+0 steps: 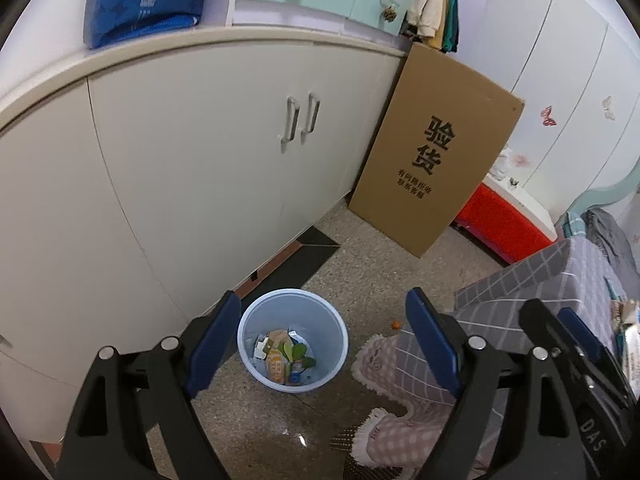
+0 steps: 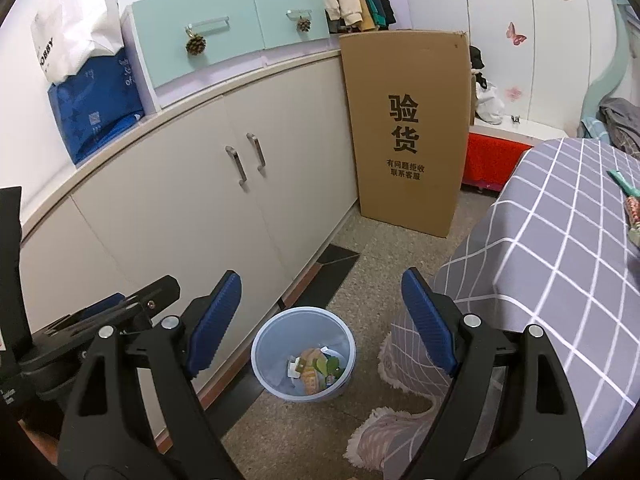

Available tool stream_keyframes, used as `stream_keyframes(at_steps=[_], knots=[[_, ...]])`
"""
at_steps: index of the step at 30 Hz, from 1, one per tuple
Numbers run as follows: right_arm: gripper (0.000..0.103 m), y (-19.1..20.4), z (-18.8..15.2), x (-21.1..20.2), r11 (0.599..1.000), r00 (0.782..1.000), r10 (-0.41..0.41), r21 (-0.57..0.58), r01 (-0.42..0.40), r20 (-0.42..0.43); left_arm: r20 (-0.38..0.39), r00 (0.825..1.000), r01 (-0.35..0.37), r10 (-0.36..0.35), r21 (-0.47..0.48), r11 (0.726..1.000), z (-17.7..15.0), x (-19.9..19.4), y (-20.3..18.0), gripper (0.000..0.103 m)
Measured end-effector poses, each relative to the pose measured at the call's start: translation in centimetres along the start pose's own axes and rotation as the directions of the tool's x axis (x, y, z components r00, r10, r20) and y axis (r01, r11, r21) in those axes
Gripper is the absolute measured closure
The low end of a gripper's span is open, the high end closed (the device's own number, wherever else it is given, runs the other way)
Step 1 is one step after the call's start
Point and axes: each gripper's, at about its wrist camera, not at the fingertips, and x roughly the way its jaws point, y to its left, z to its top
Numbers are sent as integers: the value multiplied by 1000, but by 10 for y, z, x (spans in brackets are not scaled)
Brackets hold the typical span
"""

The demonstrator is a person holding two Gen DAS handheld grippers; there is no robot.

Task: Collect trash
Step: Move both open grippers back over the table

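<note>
The long cream cabinet [image 1: 180, 152] ran along the left edge of the room, its base meeting the speckled floor [image 1: 360, 264] at a dark tile strip [image 1: 304, 256]. The left tool [image 1: 324, 344] hung with its blue pads [image 1: 212, 348] wide apart and nothing between them, above the pale blue bin [image 1: 248, 320], which stood on the floor just beside the cabinet and held wrappers and green leaves [image 1: 296, 354]. Open floor stretched beyond the bin to a tall cardboard box [image 1: 436, 148] leaning against the cabinet's far end. The right tool [image 2: 322, 320] also stood apart and empty over the bin [image 2: 264, 340]. Right of the bin, a fringed rug [image 1: 384, 356] lay under the hanging edge of a grey checked cloth [image 2: 560, 248] covering the worktop, leaving a narrow lane of floor between.
</note>
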Motion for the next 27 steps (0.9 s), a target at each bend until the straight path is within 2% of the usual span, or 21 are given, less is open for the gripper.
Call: stream_keyframes(at_steps=[7,13,18,22,27], knots=[[22,-10,6,-47,1000,998,10,21,-12,64,55,997,57,-58,24,998,-3,-48,-25,20],[21,-46,7,-101,997,992,-26,79,15,127,81,989,113,-121,99,989,-14,-87,-71,20],[20,-94,-1,-151,986,979,-104,147,78,175,63,978,188,-200,158,970,-30,-107,-121,20],[20,-139,-12,-189,965,962,-186,221,140,202,14,964,258,-267,211,943,-48,-115,-168,20],[19,-206,-35,-230,911,933,-298,352,214,204,-31,954,296,-299,281,913,-70,-118,-224,20]])
